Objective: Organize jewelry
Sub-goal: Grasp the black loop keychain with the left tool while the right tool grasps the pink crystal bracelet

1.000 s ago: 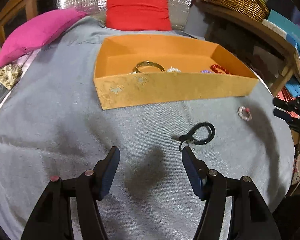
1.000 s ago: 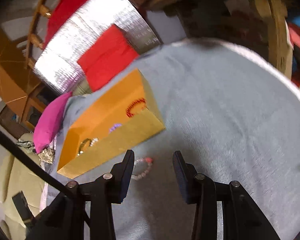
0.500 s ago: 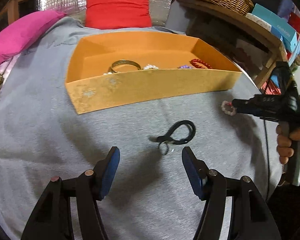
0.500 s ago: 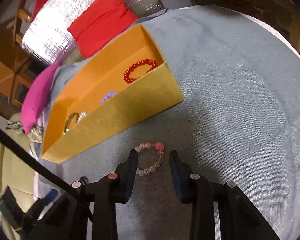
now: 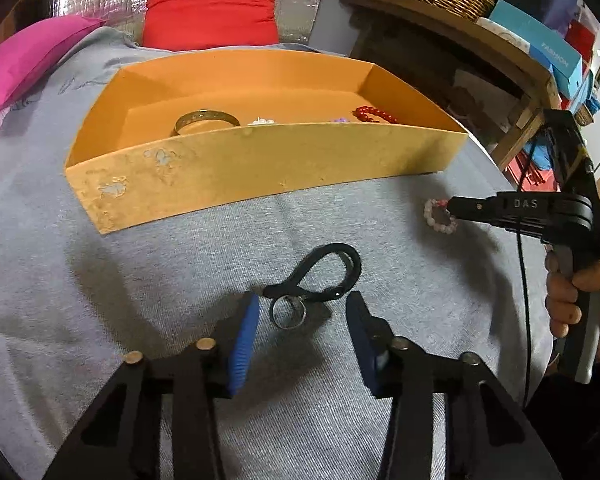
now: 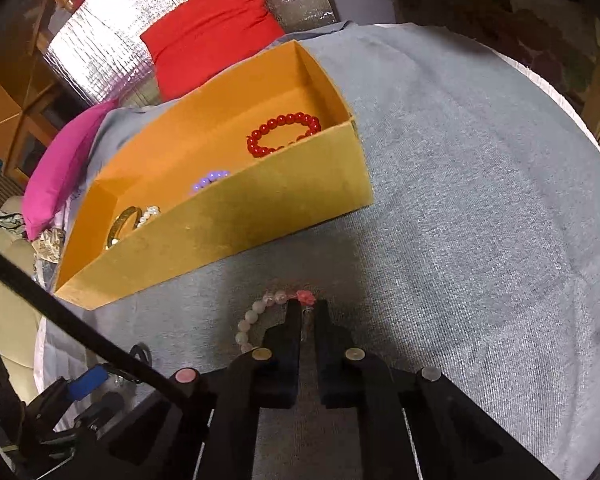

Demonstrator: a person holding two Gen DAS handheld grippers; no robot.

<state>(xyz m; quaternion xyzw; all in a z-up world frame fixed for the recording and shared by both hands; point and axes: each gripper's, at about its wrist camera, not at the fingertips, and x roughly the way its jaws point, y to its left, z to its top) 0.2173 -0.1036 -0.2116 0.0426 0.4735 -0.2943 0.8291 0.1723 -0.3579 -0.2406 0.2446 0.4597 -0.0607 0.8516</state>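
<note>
Right hand-held gripper [image 6: 308,312] has come down and clenched on the near side of the pale pink beaded bracelet [image 6: 260,312], which lay free between wider jaws a moment ago — pick secured, bracelet still on the grey cloth-covered desk [image 6: 480,200].

Left hand-held gripper [image 5: 300,320] is closing around the black cord loop with its silver metal ring [image 5: 288,312]; pads not yet touching.

Open orange cardboard box [image 5: 260,168], just beyond, already holds a red beaded bracelet [image 6: 284,134] and gold bangle [image 5: 206,120] — its near wall must be cleared.
</note>
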